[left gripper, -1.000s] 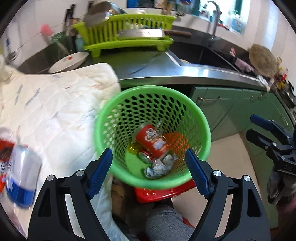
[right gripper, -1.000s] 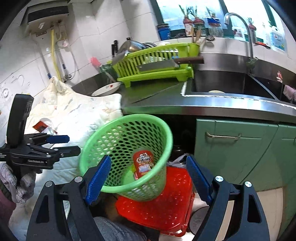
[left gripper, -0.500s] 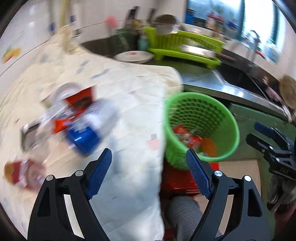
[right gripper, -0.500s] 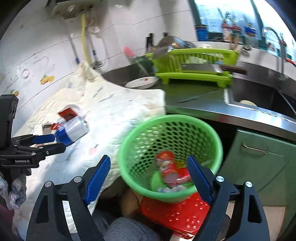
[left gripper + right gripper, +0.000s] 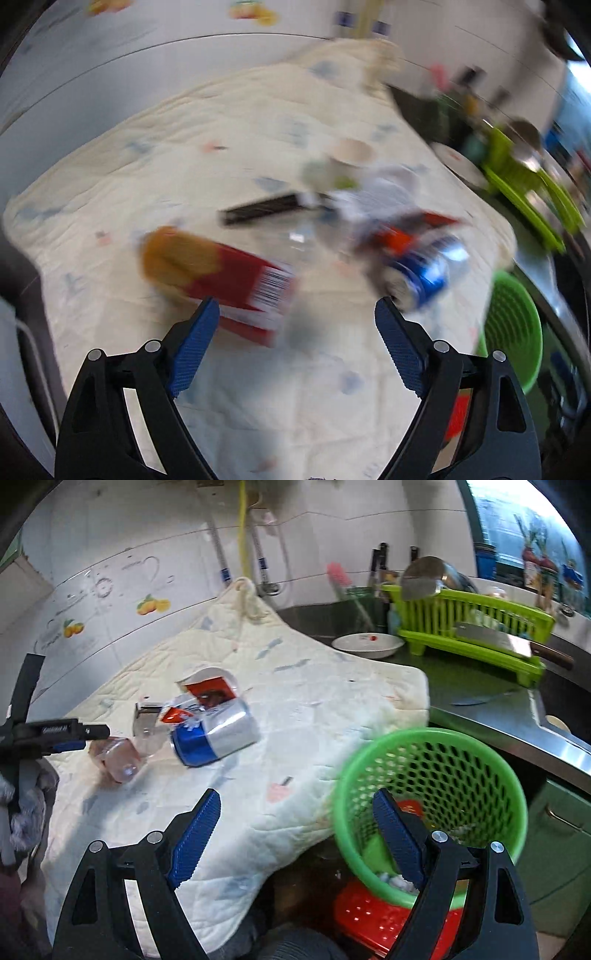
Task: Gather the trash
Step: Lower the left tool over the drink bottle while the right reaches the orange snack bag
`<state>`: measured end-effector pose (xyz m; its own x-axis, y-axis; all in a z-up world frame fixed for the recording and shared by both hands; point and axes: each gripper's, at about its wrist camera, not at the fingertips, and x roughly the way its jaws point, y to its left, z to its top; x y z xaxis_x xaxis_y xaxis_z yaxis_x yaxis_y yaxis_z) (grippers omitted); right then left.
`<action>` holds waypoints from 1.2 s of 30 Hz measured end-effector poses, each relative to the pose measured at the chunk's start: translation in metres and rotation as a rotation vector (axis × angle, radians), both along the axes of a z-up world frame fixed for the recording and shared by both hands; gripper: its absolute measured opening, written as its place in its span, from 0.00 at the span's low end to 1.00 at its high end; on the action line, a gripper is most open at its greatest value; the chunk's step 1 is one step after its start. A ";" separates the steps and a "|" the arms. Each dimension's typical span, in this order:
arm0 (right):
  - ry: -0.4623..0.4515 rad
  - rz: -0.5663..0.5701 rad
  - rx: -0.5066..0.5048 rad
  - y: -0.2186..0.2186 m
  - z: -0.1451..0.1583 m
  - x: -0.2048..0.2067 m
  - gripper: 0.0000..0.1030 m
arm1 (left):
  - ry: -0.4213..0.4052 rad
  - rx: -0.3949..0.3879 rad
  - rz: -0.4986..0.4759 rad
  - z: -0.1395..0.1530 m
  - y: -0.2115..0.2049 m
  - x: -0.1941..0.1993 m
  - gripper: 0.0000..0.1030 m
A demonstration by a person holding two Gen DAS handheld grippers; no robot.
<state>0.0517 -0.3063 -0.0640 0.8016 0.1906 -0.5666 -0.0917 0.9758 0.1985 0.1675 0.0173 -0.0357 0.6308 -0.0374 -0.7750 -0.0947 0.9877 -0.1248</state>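
Step in hand, my judgement: acquire next trash item. I hold left gripper [image 5: 295, 314] released, empty, above red carton [image 5: 225, 280] on quilted bench; blue can [image 5: 216, 734] at 2 o'clock. Right gripper [image 5: 295, 808] released beside green basket [image 5: 436, 805]. Next: lower, straddle carton, clench.

A lime dish rack [image 5: 476, 627] stood on the dark counter [image 5: 480, 698], a white bowl [image 5: 365, 645] beside it and a cleaver [image 5: 509, 646] across its front.

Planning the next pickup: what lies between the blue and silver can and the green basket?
Only bare quilted cloth separates the blue and silver can from the green mesh basket, seen in the right wrist view.
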 end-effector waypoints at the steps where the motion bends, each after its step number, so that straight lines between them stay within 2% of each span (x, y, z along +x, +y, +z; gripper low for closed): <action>1: 0.000 0.010 0.000 0.003 0.000 0.002 0.79 | 0.006 -0.013 0.030 -0.001 0.011 0.002 0.85; 5: 0.000 0.042 -0.002 0.013 0.001 0.011 0.79 | 0.036 -0.041 0.166 -0.007 0.043 0.017 0.87; 9: -0.001 0.067 -0.005 0.019 0.004 0.019 0.79 | 0.095 -0.149 0.273 -0.023 0.073 0.037 0.87; 16: -0.003 0.109 -0.013 0.031 0.007 0.036 0.79 | 0.158 -0.262 0.368 -0.047 0.092 0.058 0.87; 19: -0.006 0.125 -0.023 0.035 0.009 0.045 0.79 | 0.188 -0.293 0.391 -0.056 0.093 0.064 0.87; 27: 0.001 0.170 -0.037 0.050 0.015 0.079 0.80 | 0.238 -0.311 0.458 -0.073 0.092 0.078 0.90; 36: 0.010 0.195 -0.042 0.080 0.017 0.133 0.80 | 0.247 -0.353 0.466 -0.075 0.093 0.081 0.90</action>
